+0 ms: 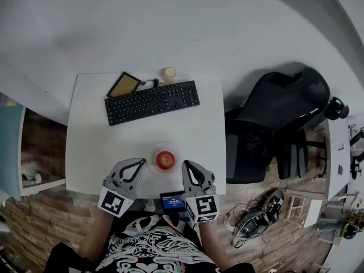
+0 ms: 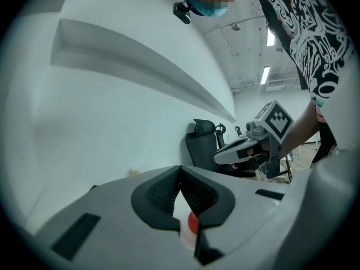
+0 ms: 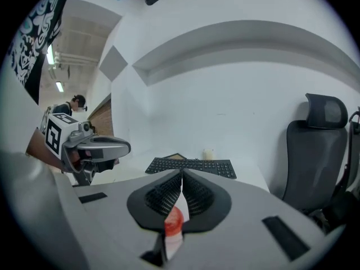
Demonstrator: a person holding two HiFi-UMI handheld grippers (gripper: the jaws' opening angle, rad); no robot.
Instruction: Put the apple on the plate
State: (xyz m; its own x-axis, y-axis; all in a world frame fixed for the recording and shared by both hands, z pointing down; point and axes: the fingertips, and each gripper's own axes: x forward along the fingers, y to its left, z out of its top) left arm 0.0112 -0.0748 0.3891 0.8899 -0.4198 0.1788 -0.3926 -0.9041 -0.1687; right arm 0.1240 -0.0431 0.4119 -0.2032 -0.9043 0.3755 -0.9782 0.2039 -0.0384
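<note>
Apple (image 1: pixel 165 160) sits on white plate (image 1: pixel 152 152), at near edge of desk (image 1: pixel 91 129), between grippers. Left gripper (image 1: pixel 138 163), right gripper (image 1: pixel 187 165): jaws pressed together, empty. Risk: careless sideways swing bumps plate, apple rolls off.

Bare desk (image 1: pixel 91 144) lies either side of the plate (image 1: pixel 153 168); the keyboard (image 1: pixel 152 102) stands behind.

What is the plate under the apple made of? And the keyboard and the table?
The plate looks like smooth white ceramic or plastic; it nearly blends into the table, so I can't tell which. The keyboard looks like matte black plastic, its keys dull. The table has a smooth white top, maybe laminate or paint; no wood grain shows.
</note>
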